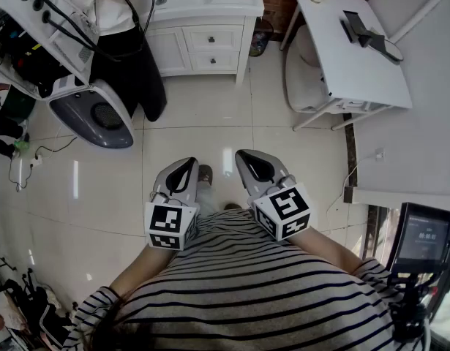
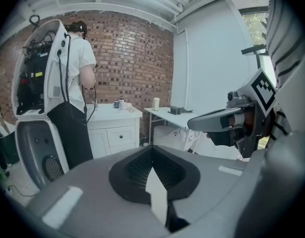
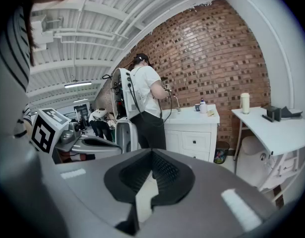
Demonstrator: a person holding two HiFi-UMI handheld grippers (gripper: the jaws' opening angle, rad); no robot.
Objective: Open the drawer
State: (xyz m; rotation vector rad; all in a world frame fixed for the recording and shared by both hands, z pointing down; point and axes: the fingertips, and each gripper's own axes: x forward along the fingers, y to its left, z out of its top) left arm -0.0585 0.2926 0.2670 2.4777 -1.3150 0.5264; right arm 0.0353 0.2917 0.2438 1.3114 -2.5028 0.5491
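A white cabinet with two drawers, each with a dark knob, stands against the brick wall across the tiled floor. The upper drawer is closed; it also shows in the left gripper view and the right gripper view. My left gripper and right gripper hang side by side close to my striped shirt, far from the cabinet. Both point ahead and slightly down, jaws together, with nothing between them. The left gripper and right gripper fill the bottom of their own views.
A person in a white top stands at the cabinet's left end beside a large white machine. A white table and a padded seat are at the right. Cables lie on the floor at the left.
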